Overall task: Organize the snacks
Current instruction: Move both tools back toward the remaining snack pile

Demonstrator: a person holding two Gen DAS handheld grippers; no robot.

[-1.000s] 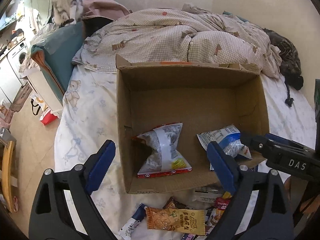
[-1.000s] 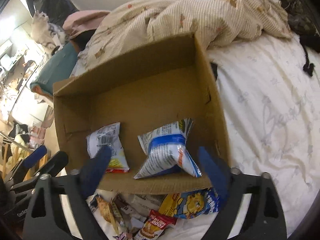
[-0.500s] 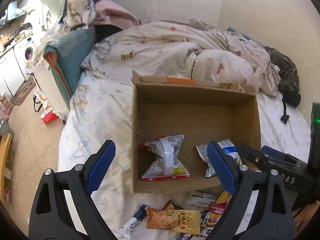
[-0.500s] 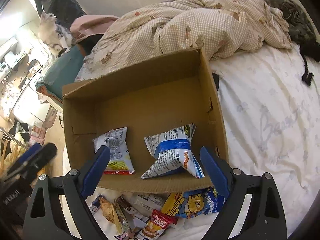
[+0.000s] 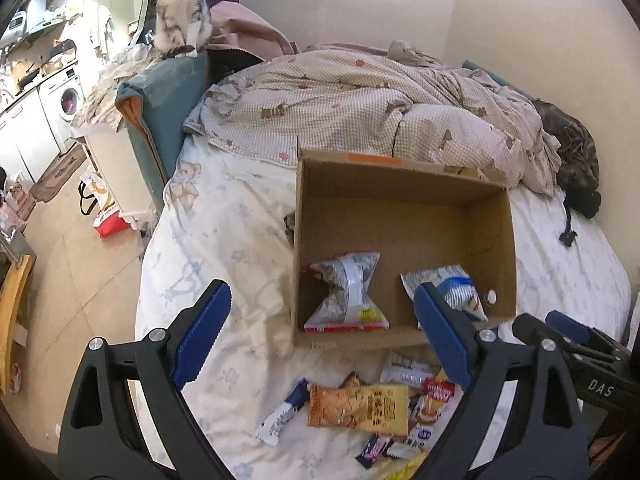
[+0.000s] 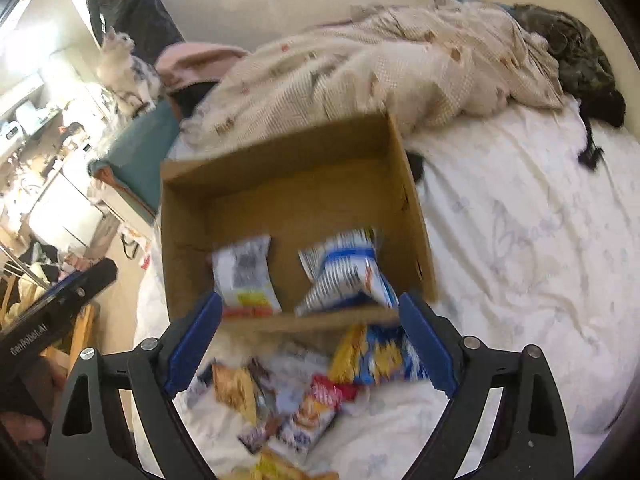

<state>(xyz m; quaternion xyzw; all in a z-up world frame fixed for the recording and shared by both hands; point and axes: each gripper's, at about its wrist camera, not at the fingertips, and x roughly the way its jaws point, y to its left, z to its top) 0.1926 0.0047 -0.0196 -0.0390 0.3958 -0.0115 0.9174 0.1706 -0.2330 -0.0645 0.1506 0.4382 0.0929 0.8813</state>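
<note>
Hovering near the cardboard box (image 5: 404, 216), I kept left gripper (image 5: 320, 336) and right gripper (image 6: 310, 344) spread wide, nothing between their pads, two snack bags (image 5: 346, 292) lay inside the box, loose snacks (image 5: 360, 406) scattered just before its near wall.

Ahead of the left tool (image 5: 320, 334) the cardboard box (image 5: 404, 196) stands open-topped, its far half bare; its near wall and the loose packets (image 5: 360, 404) below crowd the approach, seemingly.
</note>
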